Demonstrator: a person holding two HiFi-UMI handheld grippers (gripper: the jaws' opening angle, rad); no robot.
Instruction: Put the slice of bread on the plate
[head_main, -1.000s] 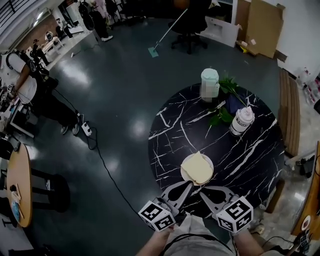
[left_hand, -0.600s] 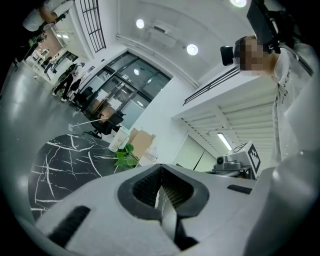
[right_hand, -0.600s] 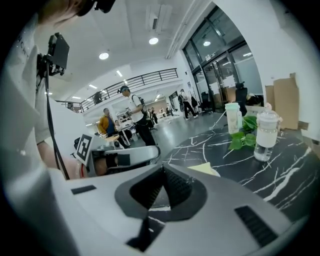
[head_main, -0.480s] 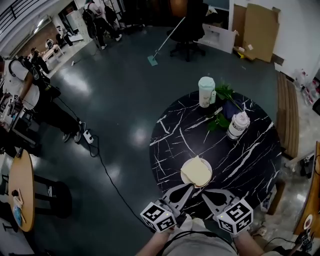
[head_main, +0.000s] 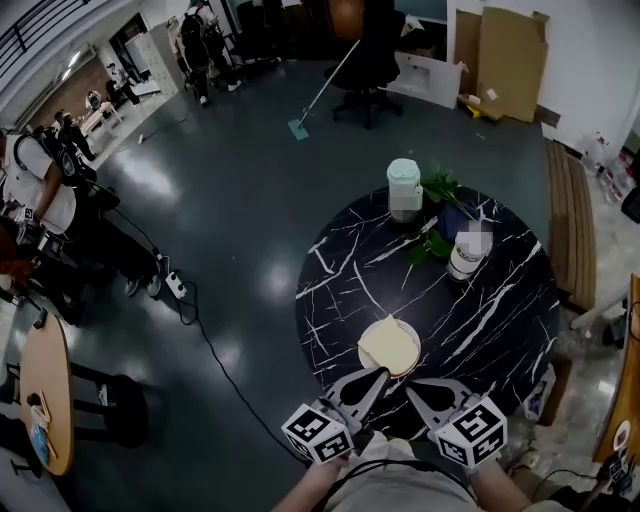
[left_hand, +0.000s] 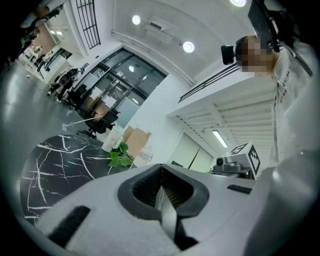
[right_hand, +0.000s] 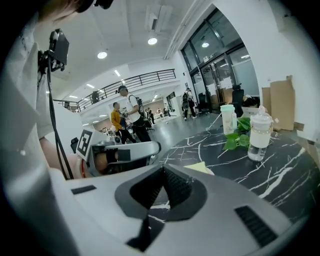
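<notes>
**Entry: slice of bread (head_main: 390, 344).** It lies flat on the white plate (head_main: 366, 358), at the near side of the round black marbled worktop (head_main: 480, 310). As things lie, the placing looks done.

**Left gripper (head_main: 378, 375).** Jaws are pressed together with nothing between them. The tips are just short of the plate.

**Right gripper (head_main: 415, 388).** Jaws are closed and empty. It angles down beside the left gripper, its tips near the plate's rim.

**Hazards (judged).**
- Both sets of tips sit close to the plate, so a forward nudge could push it or flick the slice off.
- The slice covers most of the plate and seems to reach the rim on the far side, so a knock could tip it onto the worktop.
- The plate stands close to the worktop's edge, leaving little margin if it is dragged toward the person.

**Other things.**
- A pale lidded container (head_main: 404, 188), green leaves (head_main: 435, 240) and a clear bottle (head_main: 466, 255) stand at the far side, well apart from the plate.
- Nothing stands between the jaws and the plate.
- On the floor are a cable (head_main: 215, 345) and a power strip (head_main: 176, 285) to the left.
- Beyond are a mop (head_main: 320, 95), an office chair (head_main: 370, 60) and cardboard (head_main: 505, 50).
- People stand at the far left.
</notes>
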